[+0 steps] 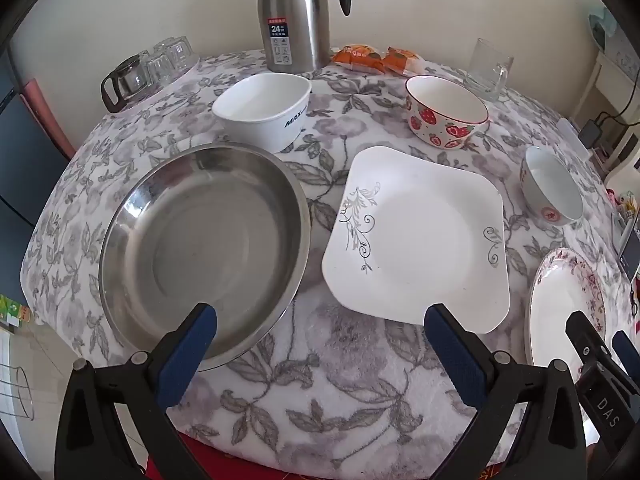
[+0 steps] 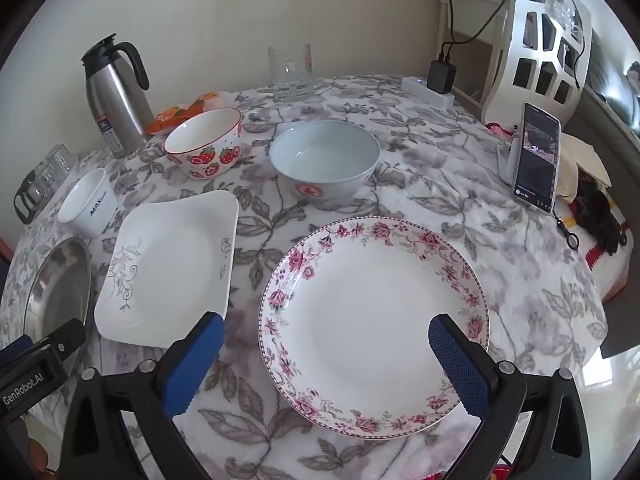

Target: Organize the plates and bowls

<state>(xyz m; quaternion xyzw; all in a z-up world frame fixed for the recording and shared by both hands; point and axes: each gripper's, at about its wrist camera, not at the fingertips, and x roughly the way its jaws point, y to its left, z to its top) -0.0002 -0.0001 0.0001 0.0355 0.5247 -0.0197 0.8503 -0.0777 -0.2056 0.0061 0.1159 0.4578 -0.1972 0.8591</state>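
Right tongs (image 2: 324,356) wide open, empty, hovering right over floral plate (image 2: 374,322) at tabletop's near edge, so nearest for it; left tongs (image 1: 320,344) also open, empty, between steel pan (image 1: 204,252) and square plate (image 1: 418,236), bowls toward far edge.

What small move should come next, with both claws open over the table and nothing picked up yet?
Probably lower the right claw onto the near rim of the floral round plate and close on it. The plate lies flat directly under that claw, whose jaws stand wide and empty. The square white plate beside it looks like a fair place to stack it. The left claw hangs over bare cloth between dishes.
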